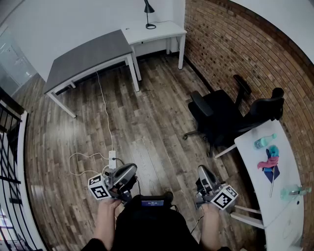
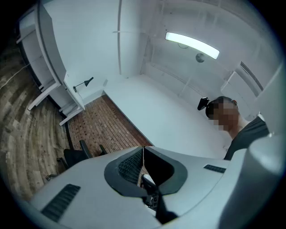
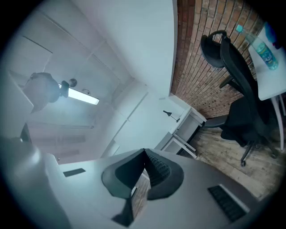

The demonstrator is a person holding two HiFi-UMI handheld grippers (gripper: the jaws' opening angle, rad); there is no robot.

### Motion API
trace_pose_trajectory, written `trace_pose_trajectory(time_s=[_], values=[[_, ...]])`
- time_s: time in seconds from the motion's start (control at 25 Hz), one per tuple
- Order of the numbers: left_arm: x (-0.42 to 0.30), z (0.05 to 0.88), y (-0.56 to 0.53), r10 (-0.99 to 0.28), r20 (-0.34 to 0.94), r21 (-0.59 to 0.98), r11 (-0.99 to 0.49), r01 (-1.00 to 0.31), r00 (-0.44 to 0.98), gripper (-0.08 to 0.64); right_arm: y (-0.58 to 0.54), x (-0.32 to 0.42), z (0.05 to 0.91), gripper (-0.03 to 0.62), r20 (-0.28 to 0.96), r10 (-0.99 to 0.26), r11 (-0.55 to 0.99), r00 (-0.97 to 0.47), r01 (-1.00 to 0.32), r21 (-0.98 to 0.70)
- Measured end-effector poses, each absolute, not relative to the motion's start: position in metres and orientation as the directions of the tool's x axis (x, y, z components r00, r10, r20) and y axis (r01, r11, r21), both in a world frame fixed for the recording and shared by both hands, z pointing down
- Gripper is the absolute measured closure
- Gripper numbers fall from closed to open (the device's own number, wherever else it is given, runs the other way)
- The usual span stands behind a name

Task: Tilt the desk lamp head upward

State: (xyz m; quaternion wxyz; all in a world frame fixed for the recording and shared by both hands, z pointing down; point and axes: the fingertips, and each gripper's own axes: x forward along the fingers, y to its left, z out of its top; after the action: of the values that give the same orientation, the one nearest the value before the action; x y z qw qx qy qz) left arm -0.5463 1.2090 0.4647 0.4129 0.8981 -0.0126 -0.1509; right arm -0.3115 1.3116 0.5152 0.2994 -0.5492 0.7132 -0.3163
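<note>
The black desk lamp stands on a white desk against the far wall, well away from both grippers. It shows small in the left gripper view and in the right gripper view. My left gripper is held low in front of the person, its jaws closed together with nothing between them. My right gripper is beside it, also shut and empty. Both are rolled onto their sides and point across the wooden floor toward the desk.
A grey table adjoins the white desk. Two black office chairs stand by the brick wall. At right, a white table holds a bottle and a cloth. A power strip with cable lies on the floor. A black railing runs along the left.
</note>
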Motion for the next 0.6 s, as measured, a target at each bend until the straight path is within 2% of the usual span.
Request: trace_pose_trajectory(time_s=[0.28,0.6], values=[[-0.51,0.451,1.176,-0.091,-0.303,0.703,-0.693,0.159,0.949,0.543,1.273,-0.314,0.506,0.58,-0.117,-0.959,0.254,-0.26,-0.593,-0.765],[-0.457,0.451,1.132,-0.042,-0.371,0.703,-0.666,0.251,0.928,0.543,1.248,-0.295,0.492,0.58,-0.069,-0.969,0.213,-0.237,-0.658,-0.722]])
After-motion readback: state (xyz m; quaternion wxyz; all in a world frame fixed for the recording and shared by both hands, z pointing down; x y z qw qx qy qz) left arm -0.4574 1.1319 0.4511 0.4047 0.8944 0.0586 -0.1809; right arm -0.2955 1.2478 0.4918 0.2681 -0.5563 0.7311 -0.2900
